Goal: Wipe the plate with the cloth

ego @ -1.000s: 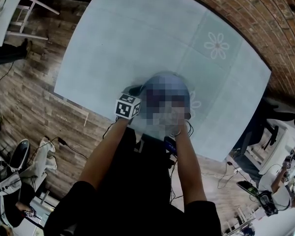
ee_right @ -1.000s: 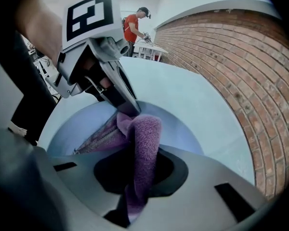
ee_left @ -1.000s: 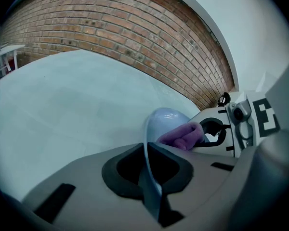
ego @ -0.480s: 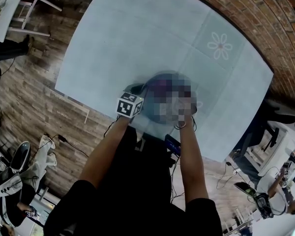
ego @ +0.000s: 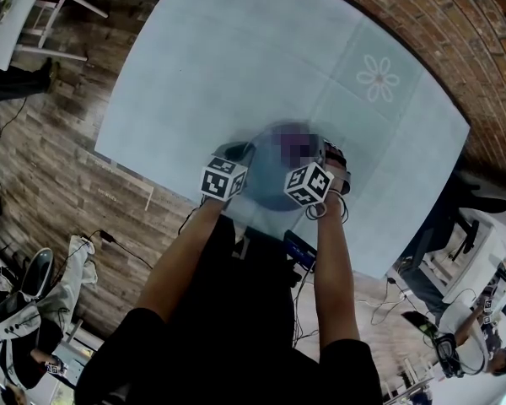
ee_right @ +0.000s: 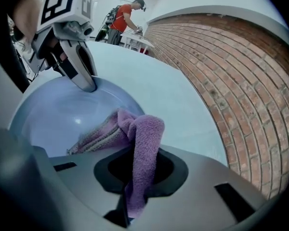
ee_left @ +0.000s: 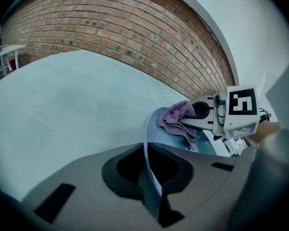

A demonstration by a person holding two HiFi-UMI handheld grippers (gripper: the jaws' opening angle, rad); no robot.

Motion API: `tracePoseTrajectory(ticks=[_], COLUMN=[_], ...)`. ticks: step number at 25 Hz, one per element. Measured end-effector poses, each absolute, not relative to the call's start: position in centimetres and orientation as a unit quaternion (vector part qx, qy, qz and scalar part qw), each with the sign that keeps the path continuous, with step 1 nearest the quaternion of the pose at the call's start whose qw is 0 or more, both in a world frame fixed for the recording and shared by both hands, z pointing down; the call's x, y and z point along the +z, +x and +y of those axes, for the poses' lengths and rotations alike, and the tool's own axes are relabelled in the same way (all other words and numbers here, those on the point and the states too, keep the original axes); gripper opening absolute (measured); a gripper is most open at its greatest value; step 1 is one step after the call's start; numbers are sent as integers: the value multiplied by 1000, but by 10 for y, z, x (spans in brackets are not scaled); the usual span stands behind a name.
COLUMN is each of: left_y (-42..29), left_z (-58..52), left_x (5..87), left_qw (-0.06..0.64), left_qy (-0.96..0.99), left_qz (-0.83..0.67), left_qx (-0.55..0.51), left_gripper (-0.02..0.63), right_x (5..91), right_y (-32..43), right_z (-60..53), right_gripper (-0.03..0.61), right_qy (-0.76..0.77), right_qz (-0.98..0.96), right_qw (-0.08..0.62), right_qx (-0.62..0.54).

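your left tongs pinch the blue plate by its rim, low centre in the head view. your right tongs clamp the purple cloth, which rests on the plate's inside. wiping looks underway, not finished.

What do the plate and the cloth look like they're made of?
Plate: smooth, glossy pale blue, probably glazed ceramic or hard plastic; a small bright glint sits on it. Cloth: purple terry-like fabric, matte, with fuzzy pile and soft folds.
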State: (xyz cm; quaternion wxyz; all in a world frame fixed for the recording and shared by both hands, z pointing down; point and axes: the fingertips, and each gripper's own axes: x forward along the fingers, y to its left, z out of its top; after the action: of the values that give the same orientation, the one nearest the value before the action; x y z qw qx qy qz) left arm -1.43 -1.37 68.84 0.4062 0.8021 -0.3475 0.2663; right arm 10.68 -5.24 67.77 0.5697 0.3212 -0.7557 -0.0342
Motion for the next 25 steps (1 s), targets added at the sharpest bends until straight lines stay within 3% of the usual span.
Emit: tracePoseTrajectory(ticks=[25], left_y=[-14], left_z=[-13], left_x=[690], left_qw=[407], left_qy=[800], left_qz=[-351], left_qx=[267], left_gripper=[51], right_x=[681], right_y=[31], right_z=[90], right_gripper=[55], right_qy=[190], right_qz=[-807], right_qw=[558], right_qx=[-24])
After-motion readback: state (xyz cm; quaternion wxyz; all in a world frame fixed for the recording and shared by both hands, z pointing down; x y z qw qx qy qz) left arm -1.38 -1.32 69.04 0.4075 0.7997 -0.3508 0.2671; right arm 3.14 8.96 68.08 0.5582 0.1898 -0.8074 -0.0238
